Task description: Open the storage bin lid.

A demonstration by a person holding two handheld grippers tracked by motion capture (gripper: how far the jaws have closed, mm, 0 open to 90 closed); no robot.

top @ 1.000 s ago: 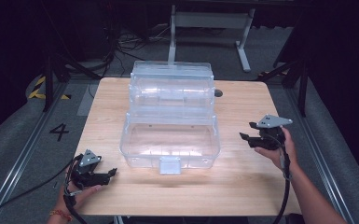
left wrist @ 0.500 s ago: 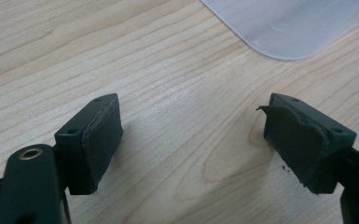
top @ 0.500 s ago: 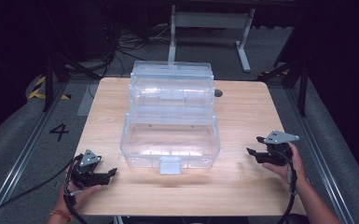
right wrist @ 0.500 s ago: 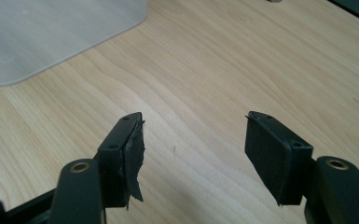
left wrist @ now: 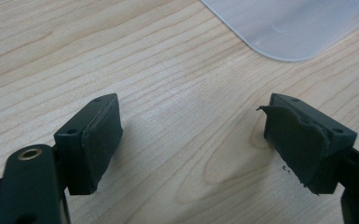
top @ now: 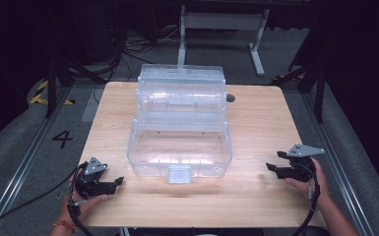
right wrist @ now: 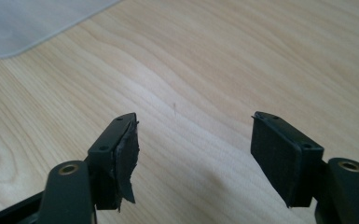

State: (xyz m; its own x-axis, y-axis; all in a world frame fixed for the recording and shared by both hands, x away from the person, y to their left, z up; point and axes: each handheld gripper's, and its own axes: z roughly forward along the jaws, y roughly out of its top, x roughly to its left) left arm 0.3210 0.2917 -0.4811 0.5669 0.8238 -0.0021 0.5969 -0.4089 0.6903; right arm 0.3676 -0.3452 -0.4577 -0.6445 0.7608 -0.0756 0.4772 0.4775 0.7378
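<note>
At seven o'clock on the wooden table [top: 256, 196], left gripper [top: 120, 181] resting in hand, jaws wide apart, empty, nothing but bare wood between the pads [left wrist: 98, 140]. Dead centre, reaching toward twelve, clear plastic storage box [top: 179, 147] standing shut, front latch [top: 179, 174] facing six. At four o'clock, right gripper [top: 270, 167] likewise spread and empty, well apart from the box. Judged: box closed and untouched for now; whatever handling is planned yet to start, or already finished.

A big open box [top: 179, 128] sits in the middle of the desk [top: 261, 123]. The left tool [top: 115, 183] is near-left of it, the right tool [top: 274, 161] near-right.
</note>
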